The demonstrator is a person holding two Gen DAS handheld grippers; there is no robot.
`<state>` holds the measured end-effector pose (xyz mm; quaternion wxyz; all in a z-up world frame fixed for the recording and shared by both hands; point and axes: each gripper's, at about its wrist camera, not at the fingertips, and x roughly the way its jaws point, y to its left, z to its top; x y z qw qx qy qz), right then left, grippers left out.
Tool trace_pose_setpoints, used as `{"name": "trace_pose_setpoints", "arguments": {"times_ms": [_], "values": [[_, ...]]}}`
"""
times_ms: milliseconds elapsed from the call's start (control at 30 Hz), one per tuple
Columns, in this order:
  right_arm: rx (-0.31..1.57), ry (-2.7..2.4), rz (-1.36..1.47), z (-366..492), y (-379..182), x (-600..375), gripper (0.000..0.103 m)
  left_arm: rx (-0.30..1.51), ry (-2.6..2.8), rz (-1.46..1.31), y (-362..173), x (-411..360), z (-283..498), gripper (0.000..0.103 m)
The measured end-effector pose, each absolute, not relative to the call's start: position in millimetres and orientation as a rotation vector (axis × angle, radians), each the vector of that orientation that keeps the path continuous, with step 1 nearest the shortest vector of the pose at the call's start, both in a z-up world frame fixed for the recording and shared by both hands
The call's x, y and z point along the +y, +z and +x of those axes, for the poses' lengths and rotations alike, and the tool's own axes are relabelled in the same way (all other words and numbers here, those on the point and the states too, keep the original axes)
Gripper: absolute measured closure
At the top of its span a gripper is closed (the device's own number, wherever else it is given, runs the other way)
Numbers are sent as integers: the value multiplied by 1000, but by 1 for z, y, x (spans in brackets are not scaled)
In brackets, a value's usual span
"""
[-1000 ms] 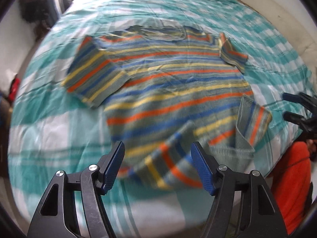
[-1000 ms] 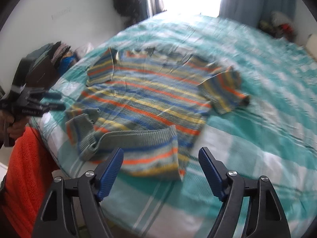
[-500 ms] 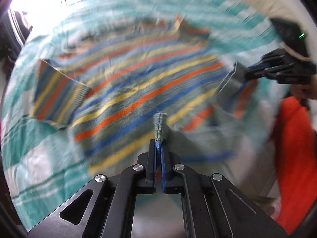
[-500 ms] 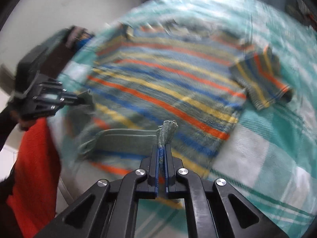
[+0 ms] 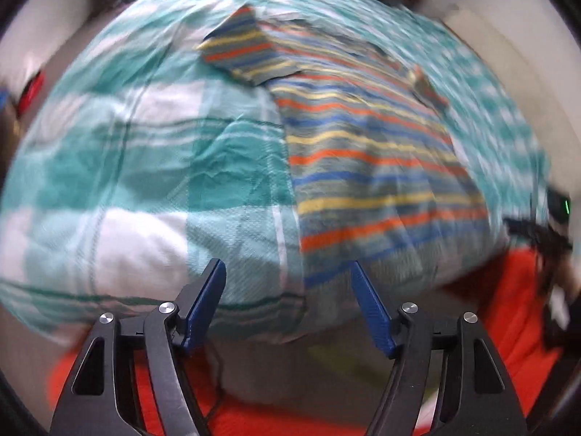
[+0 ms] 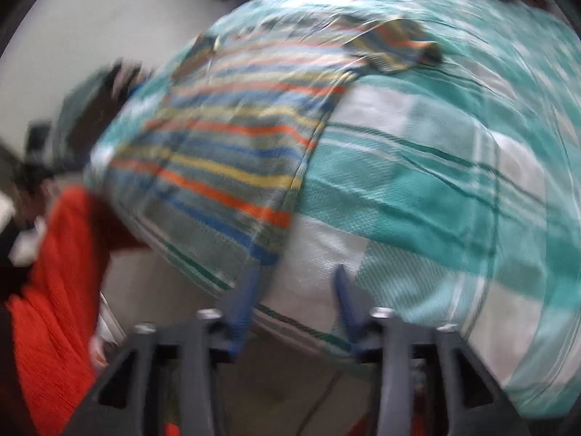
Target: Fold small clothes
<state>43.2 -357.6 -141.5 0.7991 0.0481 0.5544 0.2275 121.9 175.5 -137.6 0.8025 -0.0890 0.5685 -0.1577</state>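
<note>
While both views are motion-blurred, the left hand-held gripper is clearly released, jaws just reopened, nothing between them, hanging over the near edge of the bed. Right hand-held gripper likewise released, jaws just reopened and empty, over the same edge. Orange clothing of the person sits low beside the bed. Striped sweater lies flat on the teal-and-white checked bedcover, hem at the near edge, not touched by either gripper. Farther back, its short sleeve is spread outward.
</note>
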Motion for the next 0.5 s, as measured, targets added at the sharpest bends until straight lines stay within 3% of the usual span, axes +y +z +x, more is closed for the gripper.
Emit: {"name": "trace_pose_setpoints", "arguments": {"times_ms": [167,200,233,267,300,333,367,500], "values": [[1157,504,413,45,-146,-364,38,1281,-362,-235,-166,140,121,33],[1188,500,461,49,-158,-360,38,1285,-358,-205,-168,131,123,41],[1205,497,483,51,-166,-355,39,1293,-354,-186,-170,126,119,55],[1223,497,501,56,-179,-349,48,1304,-347,-182,-171,125,119,68],[1236,507,518,56,-188,-344,71,1318,-342,-190,-173,125,119,100],[1257,528,556,61,-197,-339,88,1332,-346,-212,-173,127,120,99],[1266,534,574,56,-200,-339,97,1320,-349,-218,-168,131,115,99],[1224,585,574,49,-165,-334,98,1251,-368,-179,-138,146,97,100]]}}
